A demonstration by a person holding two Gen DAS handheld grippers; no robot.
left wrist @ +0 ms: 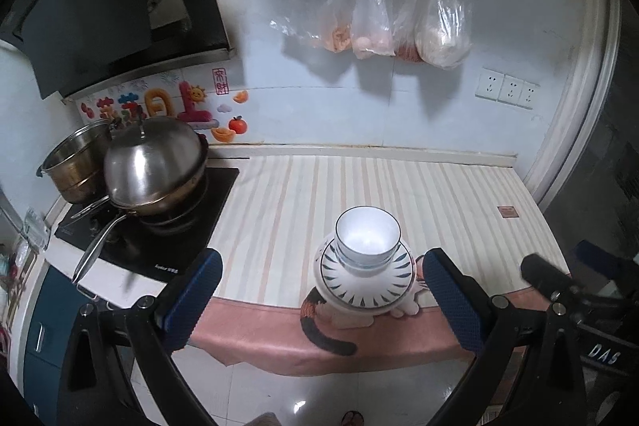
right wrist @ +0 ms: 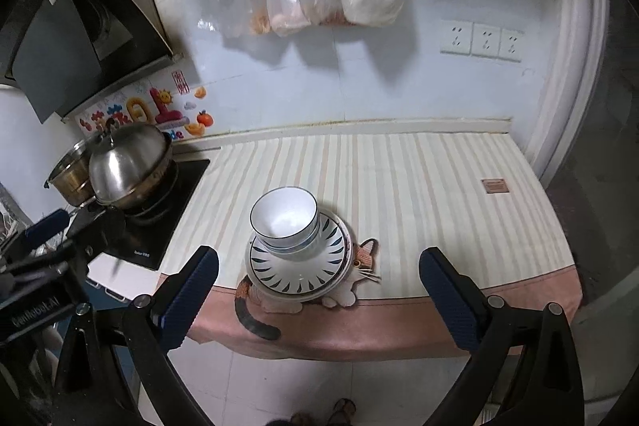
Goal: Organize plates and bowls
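Note:
A stack of white bowls point(left wrist: 367, 237) with dark rims sits on stacked white plates point(left wrist: 365, 286) with blue ray markings, near the front edge of the striped counter mat point(left wrist: 439, 194). The same bowls point(right wrist: 284, 219) and plates point(right wrist: 297, 270) show in the right wrist view. My left gripper point(left wrist: 321, 296) is open and empty, held back from the counter edge with the stack between its fingers' line of sight. My right gripper point(right wrist: 319, 296) is open and empty, also in front of the counter, with the stack slightly left of centre.
A lidded steel wok point(left wrist: 155, 170) and a steel pot point(left wrist: 76, 166) stand on the black cooktop point(left wrist: 179, 226) at the left. Plastic bags point(left wrist: 399, 14) hang on the wall above. Wall sockets point(left wrist: 507, 91) are at the right. A cat picture point(right wrist: 359, 262) lies under the plates.

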